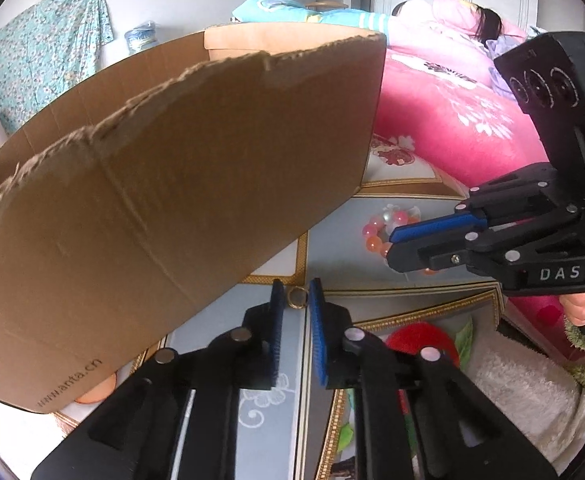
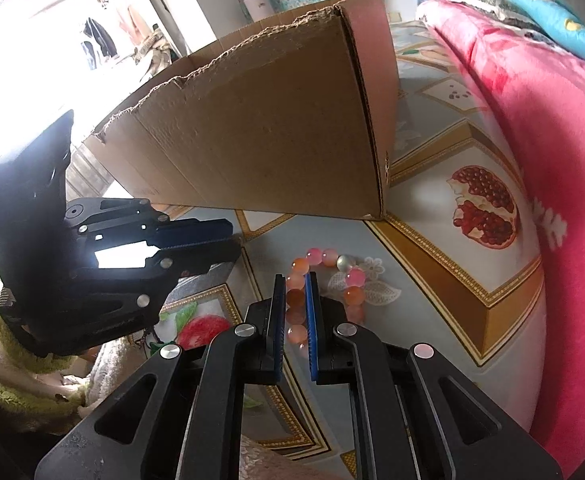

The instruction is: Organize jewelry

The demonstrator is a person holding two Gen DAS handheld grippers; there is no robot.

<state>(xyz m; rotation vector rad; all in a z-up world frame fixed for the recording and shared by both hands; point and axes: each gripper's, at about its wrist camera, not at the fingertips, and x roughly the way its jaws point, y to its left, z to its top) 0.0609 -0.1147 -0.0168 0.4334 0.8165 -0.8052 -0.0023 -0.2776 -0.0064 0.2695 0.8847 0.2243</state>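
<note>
A small gold ring (image 1: 291, 300) stands on the patterned mat between the blue pads of my left gripper (image 1: 296, 286), which is shut on it. A bracelet of pink, orange and pearly beads (image 2: 352, 280) lies on the mat close to the box. My right gripper (image 2: 295, 278) is shut on its near side, with beads squeezed between the pads. In the left wrist view the right gripper (image 1: 389, 248) reaches in from the right over the bracelet (image 1: 374, 236). From the right wrist the left gripper (image 2: 236, 240) shows at the left, and the ring is hidden there.
An open cardboard box (image 1: 172, 180) (image 2: 272, 128) with torn rims stands on the mat just beyond both grippers. A pink quilt (image 2: 552, 160) borders the mat on the right. A person (image 1: 452, 20) lies at the back. A hand (image 1: 584, 308) holds the right gripper.
</note>
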